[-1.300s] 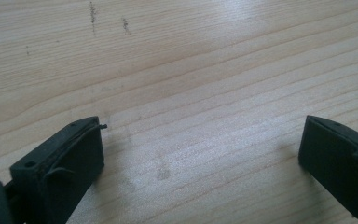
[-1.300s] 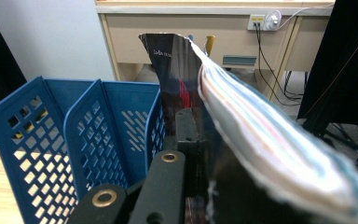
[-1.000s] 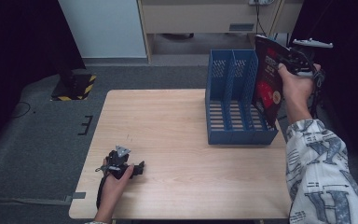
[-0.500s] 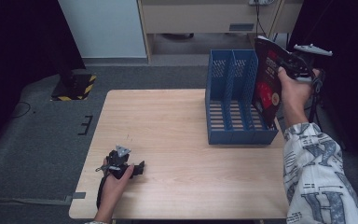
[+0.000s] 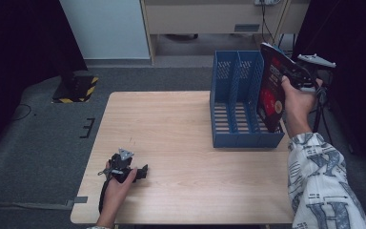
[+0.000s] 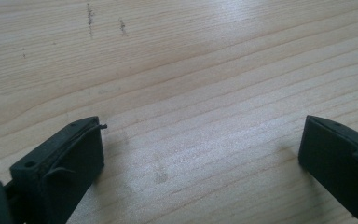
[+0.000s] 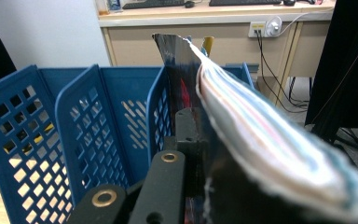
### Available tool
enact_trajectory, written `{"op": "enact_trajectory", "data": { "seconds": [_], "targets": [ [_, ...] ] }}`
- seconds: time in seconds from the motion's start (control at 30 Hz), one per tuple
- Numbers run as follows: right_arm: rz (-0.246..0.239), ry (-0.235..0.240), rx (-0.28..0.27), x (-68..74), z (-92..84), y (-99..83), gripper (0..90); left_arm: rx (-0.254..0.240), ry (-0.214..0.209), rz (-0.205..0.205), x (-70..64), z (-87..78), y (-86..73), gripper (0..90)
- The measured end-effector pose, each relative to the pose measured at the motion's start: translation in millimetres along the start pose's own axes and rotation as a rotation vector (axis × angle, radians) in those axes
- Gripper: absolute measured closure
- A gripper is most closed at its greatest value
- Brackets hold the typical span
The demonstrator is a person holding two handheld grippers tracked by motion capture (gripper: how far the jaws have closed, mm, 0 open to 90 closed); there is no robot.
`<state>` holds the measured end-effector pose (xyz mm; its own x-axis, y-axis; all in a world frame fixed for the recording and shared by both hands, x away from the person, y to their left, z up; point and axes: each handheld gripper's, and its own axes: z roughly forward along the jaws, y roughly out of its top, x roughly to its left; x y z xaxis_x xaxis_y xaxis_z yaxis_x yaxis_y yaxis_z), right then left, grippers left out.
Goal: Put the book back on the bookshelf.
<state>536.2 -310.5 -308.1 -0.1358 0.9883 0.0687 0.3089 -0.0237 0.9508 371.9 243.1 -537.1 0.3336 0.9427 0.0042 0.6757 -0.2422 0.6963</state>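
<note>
A magazine with a red and black cover hangs upright over the right end of the blue file rack, its lower edge at the rightmost compartment. My right gripper is shut on its upper part. In the right gripper view the jaw presses the cover beside the fanned pages of the magazine, with the rack's perforated dividers just behind. My left gripper lies on the wooden table near the front left corner. Its jaws stand wide apart over bare wood in the left gripper view.
The rack stands at the table's right back part. A patterned sleeve comes up along the right edge. Behind the table are a beige cabinet and cables. A yellow-black striped base sits on the floor at back left.
The right hand has lowered the magazine a little toward the rack. The left gripper has stayed where it was on the table.
</note>
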Motion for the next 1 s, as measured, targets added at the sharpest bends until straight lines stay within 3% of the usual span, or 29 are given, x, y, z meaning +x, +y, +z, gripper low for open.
{"op": "enact_trajectory", "data": {
  "seconds": [0.63,1.0],
  "targets": [
    [-0.045,0.020,0.108,3.6,1.3,-17.8,86.1,0.000,-0.001,0.001,-0.1,0.1,0.1,0.0],
    [-0.061,0.047,0.125,0.6,-8.2,-24.1,85.3,0.000,0.000,0.000,-0.5,0.2,0.1,0.0]
  ]
}}
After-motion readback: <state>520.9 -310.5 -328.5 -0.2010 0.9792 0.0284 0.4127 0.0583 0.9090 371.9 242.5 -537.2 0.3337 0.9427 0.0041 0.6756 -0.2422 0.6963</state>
